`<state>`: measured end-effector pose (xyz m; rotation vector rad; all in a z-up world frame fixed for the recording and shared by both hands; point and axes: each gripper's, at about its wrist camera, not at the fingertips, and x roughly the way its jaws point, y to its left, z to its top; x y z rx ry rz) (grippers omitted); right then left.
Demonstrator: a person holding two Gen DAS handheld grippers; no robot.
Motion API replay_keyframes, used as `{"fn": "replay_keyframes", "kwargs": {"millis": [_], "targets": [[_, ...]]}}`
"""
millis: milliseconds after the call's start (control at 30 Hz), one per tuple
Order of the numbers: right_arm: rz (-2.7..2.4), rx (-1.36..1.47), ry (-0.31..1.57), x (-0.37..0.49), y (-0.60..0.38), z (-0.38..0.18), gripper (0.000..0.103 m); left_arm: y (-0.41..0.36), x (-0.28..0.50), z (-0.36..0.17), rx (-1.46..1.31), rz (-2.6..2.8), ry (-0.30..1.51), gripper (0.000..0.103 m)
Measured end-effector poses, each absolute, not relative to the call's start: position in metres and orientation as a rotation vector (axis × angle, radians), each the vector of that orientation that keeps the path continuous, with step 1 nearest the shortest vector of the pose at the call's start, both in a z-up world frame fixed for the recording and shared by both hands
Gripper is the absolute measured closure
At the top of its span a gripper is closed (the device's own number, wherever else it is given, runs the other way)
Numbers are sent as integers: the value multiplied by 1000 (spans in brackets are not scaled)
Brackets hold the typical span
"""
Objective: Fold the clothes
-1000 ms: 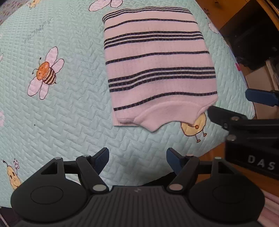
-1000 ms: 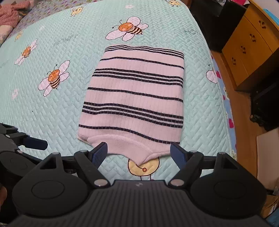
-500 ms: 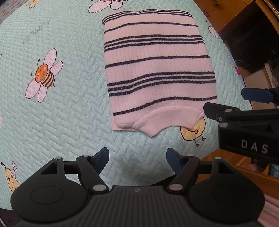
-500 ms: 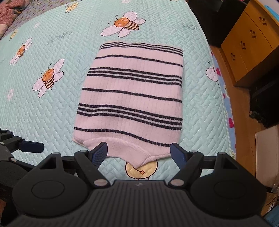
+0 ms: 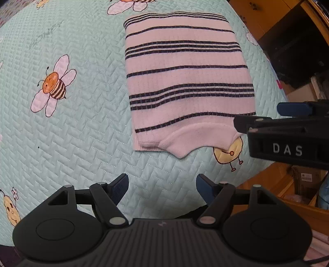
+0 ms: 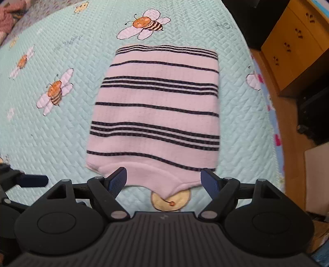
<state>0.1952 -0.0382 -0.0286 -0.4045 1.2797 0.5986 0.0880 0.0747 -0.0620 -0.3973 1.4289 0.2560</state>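
Note:
A pink sweater with dark stripes (image 5: 185,82) (image 6: 156,111) lies folded into a rectangle on the mint quilt, its neckline at the near end. My left gripper (image 5: 162,184) hovers open above bare quilt, just near and left of the sweater's near edge. My right gripper (image 6: 164,178) is open over the neckline, nothing pinched between its blue pads. In the left wrist view the right gripper (image 5: 287,115) juts in from the right beside the sweater's near right corner. Part of the left gripper (image 6: 26,180) shows at the left edge of the right wrist view.
The mint quilted bedspread (image 5: 72,133) (image 6: 51,127) carries printed bees and yellow figures. The bed's right edge drops to a wood floor (image 6: 287,123). A yellow-brown drawer chest (image 6: 294,41) and dark furniture (image 6: 314,115) stand to the right. Crumpled pink clothing (image 6: 8,18) lies far left.
Both views have slid slightly, so the sweater sits a bit lower and closer in each frame. The right gripper now reaches over the neckline. Jaws stay as wide as before.

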Motion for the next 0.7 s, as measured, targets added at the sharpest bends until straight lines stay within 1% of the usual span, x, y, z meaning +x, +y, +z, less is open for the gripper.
{"fn": "replay_keyframes", "kwargs": {"millis": [133, 233, 267, 367, 467, 500, 600, 700], "targets": [[656, -308, 1283, 192, -36, -34, 24, 84, 72, -63, -430, 263, 1356, 28], [724, -202, 1241, 184, -33, -35, 24, 93, 53, -57, -397, 306, 1252, 28], [759, -165, 1197, 176, -31, -32, 24, 96, 44, -54, -363, 334, 1207, 28], [828, -100, 956, 138, -28, -14, 24, 112, 14, -43, -269, 440, 1098, 28], [809, -118, 565, 75, -24, 7, 22, 132, -29, -25, -221, 552, 929, 28], [784, -126, 474, 56, -21, 6, 20, 136, -43, -19, -191, 601, 867, 28], [727, -85, 414, 20, -8, -10, 19, 147, -83, -3, -94, 752, 734, 27], [838, -25, 628, 6, 14, -43, 19, 162, -111, 3, -84, 802, 715, 26]]}}
